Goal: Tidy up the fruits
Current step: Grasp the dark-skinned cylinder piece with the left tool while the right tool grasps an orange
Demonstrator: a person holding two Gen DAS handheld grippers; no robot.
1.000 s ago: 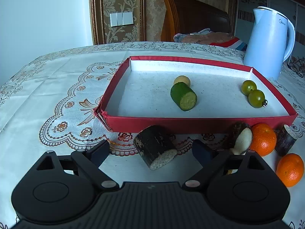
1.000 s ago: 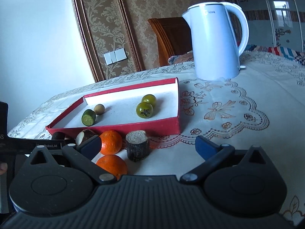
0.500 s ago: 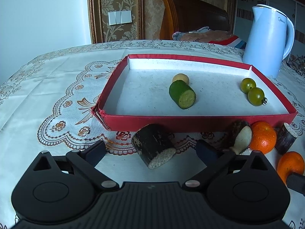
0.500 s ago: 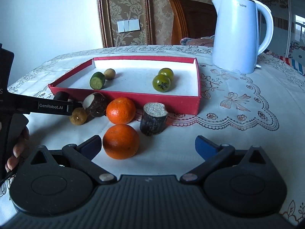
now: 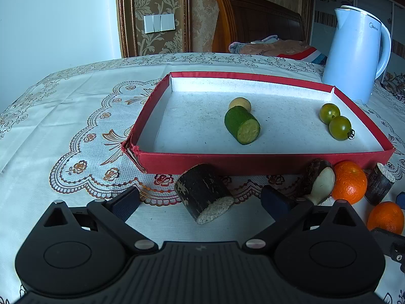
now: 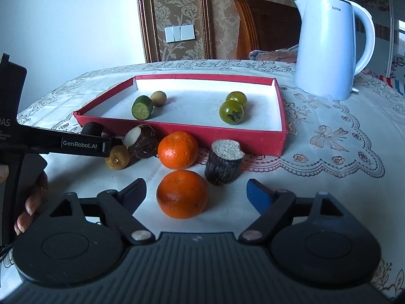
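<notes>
A red tray (image 5: 253, 163) holds a cucumber piece (image 5: 241, 125), a small tan fruit (image 5: 239, 104) and two green tomatoes (image 5: 340, 128). My left gripper (image 5: 200, 201) stands open around a dark sugarcane piece (image 5: 202, 192) lying in front of the tray, pads apart from it. In the right wrist view, my right gripper (image 6: 196, 192) is closing with the near orange (image 6: 182, 193) between its fingers; gaps still show on both sides. Behind it sit a second orange (image 6: 178, 149) and an upright sugarcane piece (image 6: 224, 160).
A cut taro (image 6: 140, 140) and a small brown fruit (image 6: 117, 157) lie beside the left gripper's finger (image 6: 76, 145), which a hand (image 6: 33, 197) holds. A white kettle (image 6: 329, 45) stands behind the tray's right corner. An embroidered cloth covers the table (image 5: 76, 126).
The right gripper has swung left and levelled out over the oranges, and its jaws have narrowed around the near orange. The left gripper opened a little wider and stayed put.
</notes>
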